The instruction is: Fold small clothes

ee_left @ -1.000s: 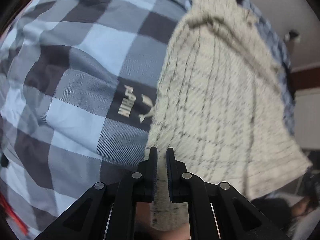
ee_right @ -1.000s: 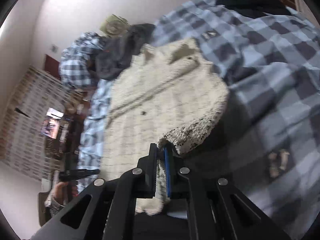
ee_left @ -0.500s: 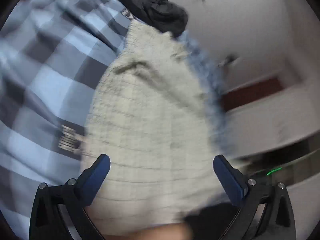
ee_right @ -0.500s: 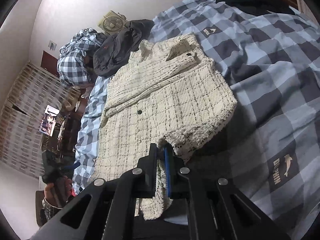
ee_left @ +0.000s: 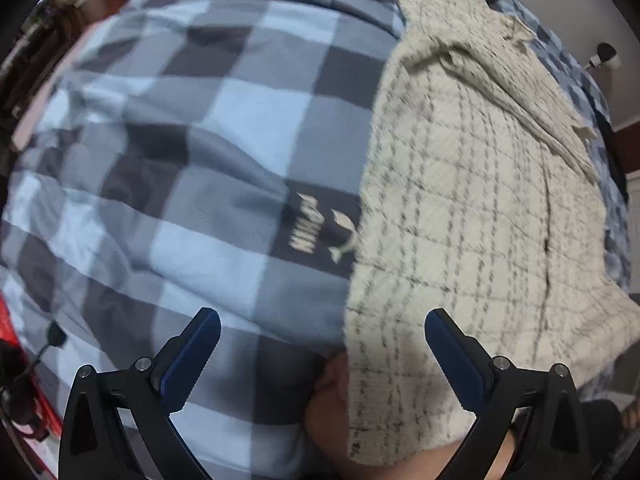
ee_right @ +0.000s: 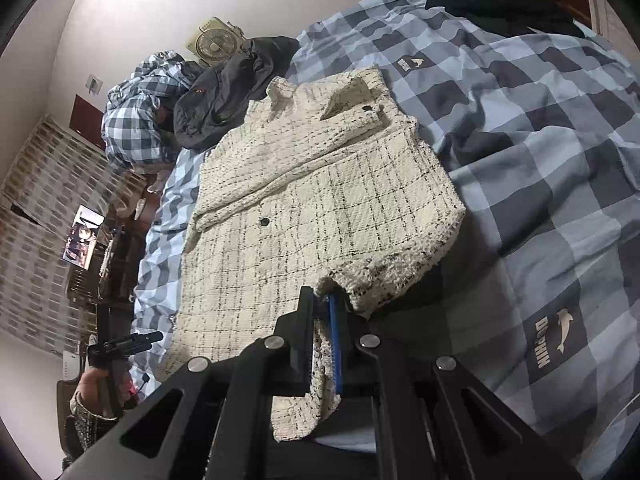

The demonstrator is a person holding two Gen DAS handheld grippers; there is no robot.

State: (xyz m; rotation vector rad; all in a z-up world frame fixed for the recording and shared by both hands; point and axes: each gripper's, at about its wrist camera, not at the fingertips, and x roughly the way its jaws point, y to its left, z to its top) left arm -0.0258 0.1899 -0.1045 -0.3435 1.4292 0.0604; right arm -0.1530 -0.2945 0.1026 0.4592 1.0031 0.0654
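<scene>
checked bedspread [ee_right: 560,140] under cream tweed jacket [ee_right: 320,200], hem lifted.

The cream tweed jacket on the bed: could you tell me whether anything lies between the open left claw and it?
Nothing visible does. The left claw is open right at the edge of the cream tweed jacket, with only the checked bedspread beneath. The right claw is already shut on the jacket's hem.

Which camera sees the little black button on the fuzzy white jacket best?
The right wrist view: the black button sits sharp on the cream jacket. The left wrist view shows the jacket blurred, with no button I can make out.
</scene>
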